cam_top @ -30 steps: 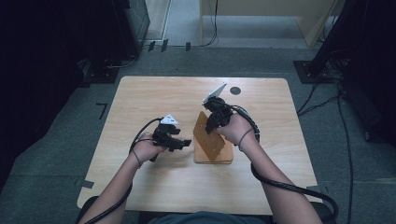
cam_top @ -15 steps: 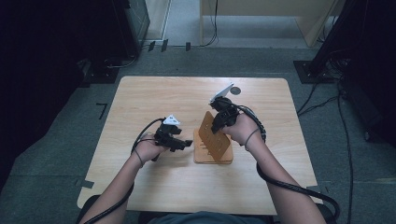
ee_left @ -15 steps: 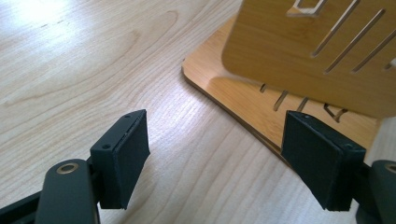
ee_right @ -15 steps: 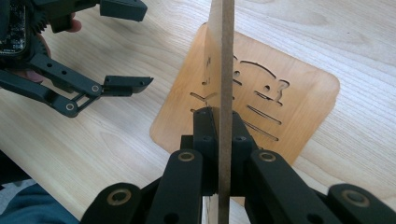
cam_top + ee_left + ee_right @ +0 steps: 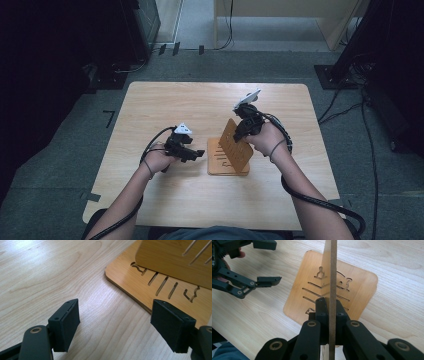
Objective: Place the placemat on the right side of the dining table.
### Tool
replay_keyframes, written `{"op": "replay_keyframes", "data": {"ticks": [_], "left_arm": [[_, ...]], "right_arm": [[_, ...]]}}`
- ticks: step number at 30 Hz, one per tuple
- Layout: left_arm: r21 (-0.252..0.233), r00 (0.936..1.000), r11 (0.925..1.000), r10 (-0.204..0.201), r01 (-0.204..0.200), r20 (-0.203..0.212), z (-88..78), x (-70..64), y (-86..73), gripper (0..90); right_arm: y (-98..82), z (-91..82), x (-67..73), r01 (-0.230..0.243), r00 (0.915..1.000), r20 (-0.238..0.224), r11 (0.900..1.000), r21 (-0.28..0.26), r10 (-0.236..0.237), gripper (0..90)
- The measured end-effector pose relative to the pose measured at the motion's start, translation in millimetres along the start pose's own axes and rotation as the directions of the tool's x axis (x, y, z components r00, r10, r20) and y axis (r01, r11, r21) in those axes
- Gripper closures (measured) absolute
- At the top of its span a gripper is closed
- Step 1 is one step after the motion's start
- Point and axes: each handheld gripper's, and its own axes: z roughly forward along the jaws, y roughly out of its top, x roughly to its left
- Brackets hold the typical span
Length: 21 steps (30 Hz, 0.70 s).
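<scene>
Right gripper view: thin slotted wooden panel stands edge-on, upright.

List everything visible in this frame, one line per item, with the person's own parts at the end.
Flat slotted board: 1, orange-brown wood, lying on the table right of centre.
Raised slotted panel: 1, same wood, tilted up on edge over the flat board, clamped in the right gripper.
Table: 1, light wood, centre of the high view.
Floor cables: several, black, on grey floor beside the table.
Left gripper: 1, black, jaws open over bare tabletop beside the flat board.
Right gripper: 1, black, shut on the panel's edge.
Forearms: 2, entering from the bottom.
</scene>
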Motion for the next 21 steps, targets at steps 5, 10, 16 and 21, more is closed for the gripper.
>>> {"op": "replay_keyframes", "data": {"ticks": [5, 10, 16, 21], "left_arm": [[-0.001, 1.0000, 1.0000, 0.003, -0.003, 0.004, 0.1, -0.2, -0.1, 22.5], [0.013, 1.0000, 0.9999, 0.006, -0.006, 0.003, 1.5, -1.2, -1.4, 22.5], [0.015, 0.9999, 0.9998, 0.010, -0.010, 0.007, 3.6, -2.7, -1.0, 22.5], [0.021, 1.0000, 0.9998, 0.008, -0.008, 0.005, 3.4, -2.7, -1.6, 22.4]], "right_arm": [[1.1, 0.0, -4.6, -0.017, 0.9999, -0.005, 1.000, 0.002, 0.017, 87.6], [1.7, -1.2, -5.6, -0.016, 0.9998, 0.007, 1.000, 0.004, 0.016, 87.6], [1.3, -4.9, -12.3, -0.021, 0.9995, 0.024, 1.000, -0.015, 0.022, 87.6], [1.9, -9.8, -18.9, -0.031, 0.9990, 0.031, 0.999, -0.027, 0.032, 87.6]]}}
